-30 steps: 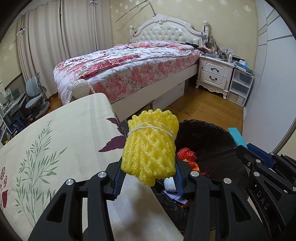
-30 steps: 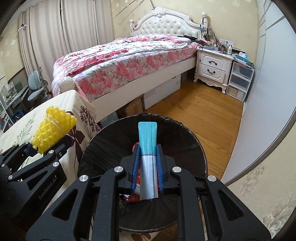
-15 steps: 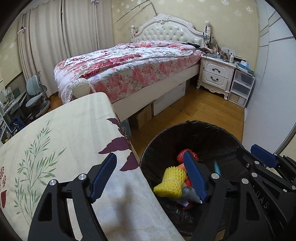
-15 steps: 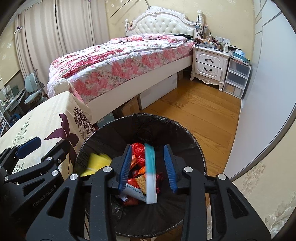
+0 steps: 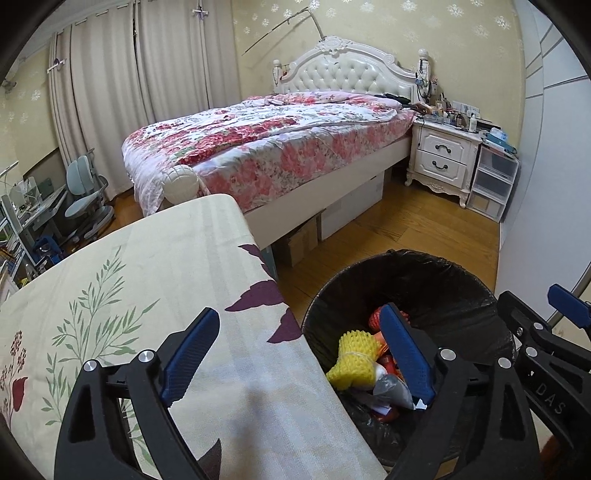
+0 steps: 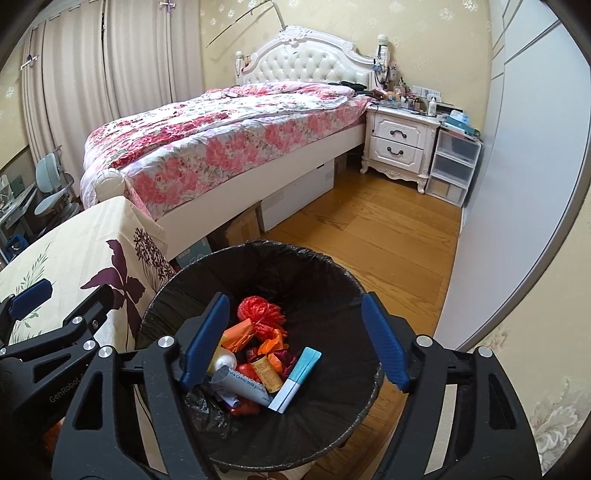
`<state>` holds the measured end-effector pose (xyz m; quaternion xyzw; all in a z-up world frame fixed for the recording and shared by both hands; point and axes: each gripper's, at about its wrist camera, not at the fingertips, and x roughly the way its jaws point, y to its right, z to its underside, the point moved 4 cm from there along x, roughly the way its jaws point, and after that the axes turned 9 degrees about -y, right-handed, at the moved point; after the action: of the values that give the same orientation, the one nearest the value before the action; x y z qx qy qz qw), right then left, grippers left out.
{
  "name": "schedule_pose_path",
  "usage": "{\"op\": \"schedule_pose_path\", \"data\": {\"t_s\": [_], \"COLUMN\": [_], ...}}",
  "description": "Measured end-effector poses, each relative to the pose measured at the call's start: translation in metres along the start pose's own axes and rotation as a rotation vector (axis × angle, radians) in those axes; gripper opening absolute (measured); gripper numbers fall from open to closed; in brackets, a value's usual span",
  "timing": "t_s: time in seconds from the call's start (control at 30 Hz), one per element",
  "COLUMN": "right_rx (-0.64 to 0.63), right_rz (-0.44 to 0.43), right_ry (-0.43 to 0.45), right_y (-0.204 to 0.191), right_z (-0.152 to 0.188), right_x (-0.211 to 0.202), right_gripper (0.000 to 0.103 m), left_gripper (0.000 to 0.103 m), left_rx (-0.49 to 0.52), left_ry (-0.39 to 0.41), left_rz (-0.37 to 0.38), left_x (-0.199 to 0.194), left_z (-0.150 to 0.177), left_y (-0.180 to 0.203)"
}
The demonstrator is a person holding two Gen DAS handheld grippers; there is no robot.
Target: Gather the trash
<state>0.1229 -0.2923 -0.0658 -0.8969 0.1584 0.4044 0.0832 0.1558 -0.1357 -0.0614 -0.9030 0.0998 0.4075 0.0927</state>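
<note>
Desk cloth (image 5: 177, 280): cream, printed with green leafy sprigs, dark purple butterfly and flower shapes, one red bloom at lower left of the frame.
Bin liner (image 6: 303, 273): black.
Foam net (image 5: 354, 360) in bin: bright yellow, mesh pattern.
Mesh ball (image 6: 260, 314): red-orange.
Sachet (image 6: 295, 378): teal upper end, white lower end.
Left tool (image 5: 299, 358) and right tool (image 6: 295, 341): black frames, blue pads, silver screws.
Bedspread (image 6: 221, 147): white with pink and red florals.
Headboard (image 5: 351, 72): white, tufted.
Floor (image 6: 369, 236): honey-brown wood.
Wallpaper (image 5: 461, 33): pale yellow, white flower motifs.
</note>
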Motion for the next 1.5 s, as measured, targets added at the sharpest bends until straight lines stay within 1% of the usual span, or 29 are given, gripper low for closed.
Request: {"op": "schedule_pose_path", "data": {"t_s": [0.13,0.2,0.33,0.67,1.07,1.33,1.5], "right_rx": [0.012,0.019,0.018,0.0,-0.045,-0.067,-0.065], "right_rz": [0.017,0.026,0.031,0.026,-0.002,-0.007,-0.006], "right_ry": [0.009,0.013,0.02,0.037,0.075,0.094,0.102], "right_y": [0.003,0.004,0.004,-0.007,-0.028,-0.035,-0.034], "right_z": [0.0,0.002,0.006,0.02,0.043,0.054,0.06], "right_x": [-0.007,-0.011,-0.019,-0.049,-0.095,-0.114,-0.122], "right_gripper": [0.083,0.088,0.09,0.091,0.091,0.092,0.092], "left_gripper": [0.09,0.09,0.09,0.09,0.091,0.091,0.091], "left_rx": [-0.005,-0.012,-0.034,-0.04,-0.067,-0.076,-0.078], "left_ry": [0.013,0.014,0.012,0.033,0.06,0.072,0.083], "left_rz": [-0.006,0.0,0.009,-0.003,-0.003,-0.005,0.001], "left_x": [-0.009,-0.014,-0.024,-0.054,-0.088,-0.104,-0.112], "left_z": [0.001,0.002,0.006,0.028,0.054,0.07,0.073], "left_y": [-0.005,-0.009,-0.017,-0.03,-0.05,-0.057,-0.058]}}
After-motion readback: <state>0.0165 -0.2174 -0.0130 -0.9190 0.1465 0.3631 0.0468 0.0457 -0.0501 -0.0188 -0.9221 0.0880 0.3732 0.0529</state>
